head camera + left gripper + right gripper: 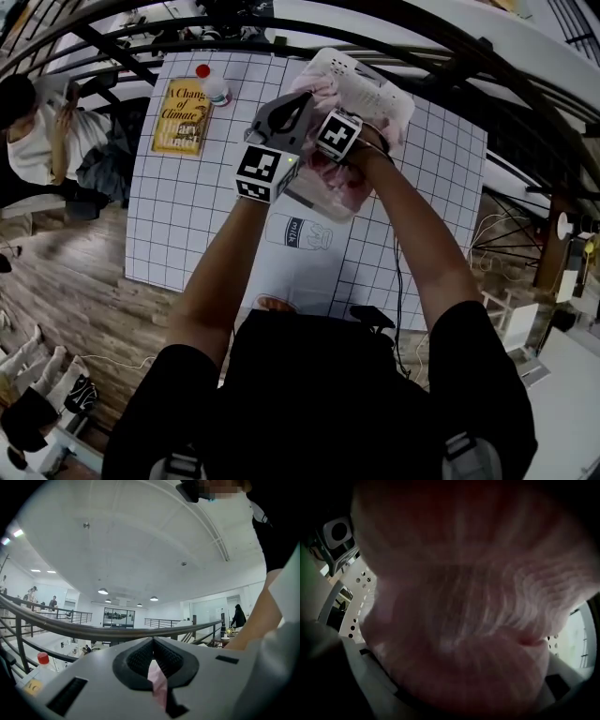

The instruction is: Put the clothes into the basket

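Head view is showing the pink garment [339, 192] bunching at the white basket [370, 89] on the far table [169, 206], not yet fully inside. Left gripper [153, 656] is pinching its edge; right gripper [330, 148] is sitting buried in cloth, jaws unreadable. White milk-print cloth [309, 232] is waiting nearer.

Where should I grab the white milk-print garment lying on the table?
Probably pinch up fabric beside the milk print, coming straight down from above: the white garment lies spread flat on the table, leaving no raised edge to slide a jaw under from the side.
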A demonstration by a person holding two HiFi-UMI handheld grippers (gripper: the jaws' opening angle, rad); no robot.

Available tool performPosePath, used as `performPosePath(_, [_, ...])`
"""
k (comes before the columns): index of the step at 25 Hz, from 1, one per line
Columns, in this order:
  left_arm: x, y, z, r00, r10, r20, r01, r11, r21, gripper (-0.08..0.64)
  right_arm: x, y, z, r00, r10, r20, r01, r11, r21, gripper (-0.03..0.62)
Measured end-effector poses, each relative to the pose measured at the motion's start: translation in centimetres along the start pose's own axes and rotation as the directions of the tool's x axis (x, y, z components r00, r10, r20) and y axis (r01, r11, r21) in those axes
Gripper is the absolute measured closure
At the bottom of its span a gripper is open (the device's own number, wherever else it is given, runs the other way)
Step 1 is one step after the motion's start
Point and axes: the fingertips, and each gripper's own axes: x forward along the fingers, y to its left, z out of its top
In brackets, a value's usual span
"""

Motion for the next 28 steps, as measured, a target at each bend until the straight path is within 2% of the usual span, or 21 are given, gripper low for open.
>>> performPosePath(6, [1.1,-0.3,-0.6,1.000,-0.017,0.003,0.017,1.000,0.001,0.557,1.2,-1.4,0.4,0.998,-0.051,0.037,0.051,0.998,-0.022,0.259])
performPosePath(11, [2.0,-0.6,-1.7,0.999,-0.033,-0.014,0.033,0.999,0.001,0.557,2.7,-1.4,-0.2,0.999,-0.033,0.019,0.033,0.999,0.003,0.249])
performPosePath(14, [2.4,-0.5,-2.2,0.999,-0.033,-0.019,0.032,0.999,-0.006,0.557,3.9,-0.8,-0.6,1.000,0.010,0.012,-0.010,1.000,0.026,0.238])
performPosePath(15, [2.5,-0.4,-2.4,0.999,-0.033,-0.019,0.032,0.999,-0.009,0.557,4.1,-1.1,-0.7,1.000,-0.002,0.008,0.001,1.000,0.021,0.233])
performPosePath(18, [2.7,-0.2,-2.9,0.999,-0.030,-0.024,0.029,0.999,-0.017,0.557,4.5,-1.8,-1.1,1.000,-0.029,-0.009,0.029,0.999,0.016,0.211])
performPosePath(23, [3.0,0.0,-3.2,0.999,-0.028,-0.031,0.027,0.999,-0.023,0.557,4.6,-2.0,-1.3,1.000,-0.025,-0.020,0.025,0.999,0.030,0.127])
performPosePath(28, [2.8,0.0,-2.8,0.999,-0.030,-0.027,0.029,0.999,-0.020,0.557,3.6,-2.2,-0.8,1.000,-0.030,0.003,0.030,0.998,0.053,0.104])
